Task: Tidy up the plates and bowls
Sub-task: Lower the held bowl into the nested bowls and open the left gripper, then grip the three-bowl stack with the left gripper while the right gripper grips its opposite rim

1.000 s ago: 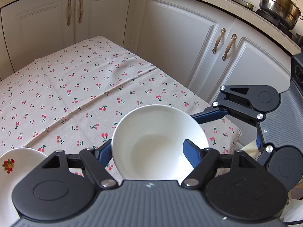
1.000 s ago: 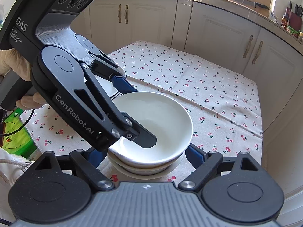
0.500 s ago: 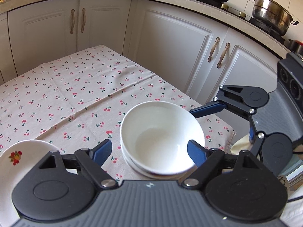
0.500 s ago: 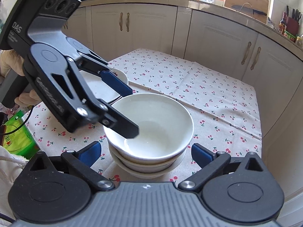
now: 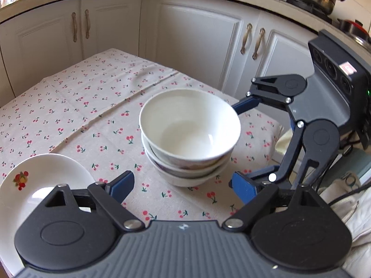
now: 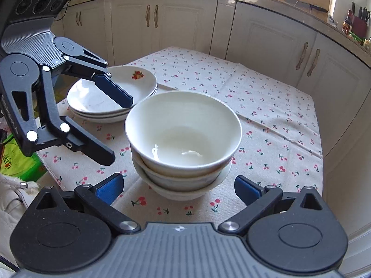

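Right wrist view: the stack of bowls [image 6: 183, 148] sits on the cherry tablecloth [image 6: 266, 106], just beside the stacked plates [image 6: 111, 97]. The right gripper [image 6: 178, 187] gapes wide, nothing held; the left gripper [image 6: 120, 127], empty, is opening. Best back both straight off, clear of the rims.

White lettering runs down the black arm of the left gripper [image 6: 116, 129] at the left edge of the right wrist view, too foreshortened to read. Print on the green package [image 6: 16, 162] below it is illegible.
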Demonstrator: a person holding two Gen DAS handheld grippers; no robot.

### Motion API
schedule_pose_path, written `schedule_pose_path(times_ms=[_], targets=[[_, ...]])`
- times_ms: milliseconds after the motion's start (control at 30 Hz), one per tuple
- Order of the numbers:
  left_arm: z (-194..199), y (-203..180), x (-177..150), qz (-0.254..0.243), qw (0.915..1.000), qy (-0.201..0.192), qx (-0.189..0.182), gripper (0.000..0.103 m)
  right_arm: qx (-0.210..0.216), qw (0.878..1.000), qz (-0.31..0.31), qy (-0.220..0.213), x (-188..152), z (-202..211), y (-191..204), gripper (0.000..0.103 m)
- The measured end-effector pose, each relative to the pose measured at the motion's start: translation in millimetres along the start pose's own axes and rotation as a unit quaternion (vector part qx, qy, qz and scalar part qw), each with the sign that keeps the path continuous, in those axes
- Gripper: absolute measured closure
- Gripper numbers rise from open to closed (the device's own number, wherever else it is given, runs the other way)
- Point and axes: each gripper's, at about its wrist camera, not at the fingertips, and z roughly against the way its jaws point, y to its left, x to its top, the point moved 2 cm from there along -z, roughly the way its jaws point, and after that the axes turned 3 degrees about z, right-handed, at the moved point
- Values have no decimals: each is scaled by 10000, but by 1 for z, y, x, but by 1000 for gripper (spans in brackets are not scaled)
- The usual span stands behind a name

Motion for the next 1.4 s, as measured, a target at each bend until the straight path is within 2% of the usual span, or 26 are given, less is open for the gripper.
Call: schedule_pose_path(times_ms=[233, 600, 800, 933, 1133, 1400], targets=[[-21, 2, -8, -160, 9995, 286, 47, 12, -51, 9995, -26, 297, -11, -21, -8, 0], [-41, 3, -7, -605, 9968, 507, 109, 12, 17, 9982, 21, 594, -21, -46, -11, 0], [-49, 5, -6, -753, 9954, 591, 61, 12, 223, 9978, -149, 604, -22, -50, -18, 0], [-55, 8, -5, -842, 9944, 640, 29, 12, 259, 9988, -90, 396, -27, -49, -19, 0], [-60, 10, -1, -1091, 9916, 672, -144, 12, 319, 9982, 116, 494, -20, -51, -26, 0], [-63, 14, 4, -1332, 9882, 659, -364, 13, 711, 9918, 1027, 257, -9, -42, -22, 0]])
